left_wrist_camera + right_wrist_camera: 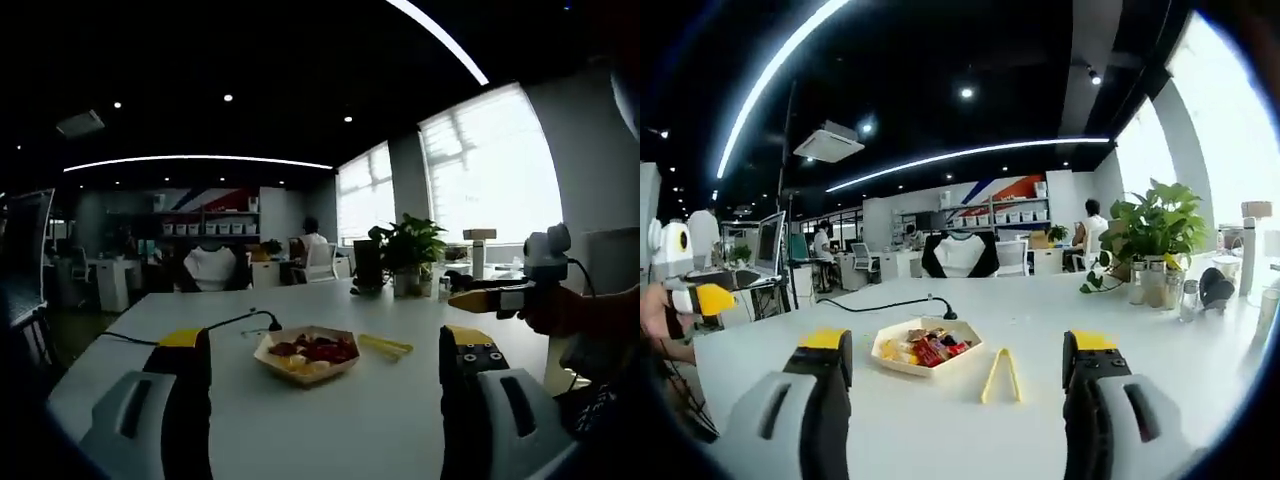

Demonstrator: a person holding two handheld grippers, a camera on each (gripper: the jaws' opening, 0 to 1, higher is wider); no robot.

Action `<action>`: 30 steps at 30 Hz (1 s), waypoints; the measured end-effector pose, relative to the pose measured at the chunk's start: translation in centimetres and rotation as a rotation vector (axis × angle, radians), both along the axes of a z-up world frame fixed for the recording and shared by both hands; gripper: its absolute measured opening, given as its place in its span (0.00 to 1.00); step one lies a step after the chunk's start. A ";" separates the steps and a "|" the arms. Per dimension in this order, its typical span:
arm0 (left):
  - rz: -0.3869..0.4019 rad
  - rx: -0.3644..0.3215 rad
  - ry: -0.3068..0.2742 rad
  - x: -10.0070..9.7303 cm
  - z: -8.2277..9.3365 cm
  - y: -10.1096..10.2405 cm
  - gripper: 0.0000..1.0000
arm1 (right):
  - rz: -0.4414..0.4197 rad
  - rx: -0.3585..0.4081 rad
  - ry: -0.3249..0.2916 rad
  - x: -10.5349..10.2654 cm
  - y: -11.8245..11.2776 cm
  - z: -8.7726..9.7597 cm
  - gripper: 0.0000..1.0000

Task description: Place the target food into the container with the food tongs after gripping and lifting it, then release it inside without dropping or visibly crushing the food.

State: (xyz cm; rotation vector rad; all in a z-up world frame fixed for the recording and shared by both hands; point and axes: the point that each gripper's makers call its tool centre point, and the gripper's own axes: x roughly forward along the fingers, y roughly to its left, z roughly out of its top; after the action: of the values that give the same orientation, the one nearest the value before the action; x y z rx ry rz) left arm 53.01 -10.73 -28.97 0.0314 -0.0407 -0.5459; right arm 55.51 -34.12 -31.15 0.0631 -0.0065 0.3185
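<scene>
We see our left claw gaping wide and empty, our right claw likewise, yellow tongs flat on the white surface between its jaws, food tray just beside, ahead-left.

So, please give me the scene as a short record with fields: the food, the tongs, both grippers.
food: mixed pieces in a paper tray on the white table
tongs: yellow tongs flat on the table, beside the tray, apart from it
left gripper: open, empty
right gripper: open, empty
task stage: tongs not yet picked up
</scene>
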 end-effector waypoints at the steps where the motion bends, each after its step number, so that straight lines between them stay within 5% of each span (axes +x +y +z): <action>1: 0.000 0.001 0.003 -0.1 -0.1 0.1 1.00 | -0.002 -0.002 0.005 -0.3 0.1 -0.2 0.93; 11: 0.029 -0.016 -0.005 -0.2 -0.2 0.8 1.00 | -0.026 -0.032 0.018 -1.4 -0.5 -1.6 0.99; 30: 0.082 -0.022 -0.058 -0.3 1.4 2.6 1.00 | -0.114 -0.028 -0.028 -2.1 -3.1 -0.2 0.99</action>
State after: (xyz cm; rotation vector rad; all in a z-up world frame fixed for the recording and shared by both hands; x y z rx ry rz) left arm 52.74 -8.11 -27.56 0.0277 -0.1012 -0.4623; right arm 53.36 -37.22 -31.32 0.0306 -0.0328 0.2055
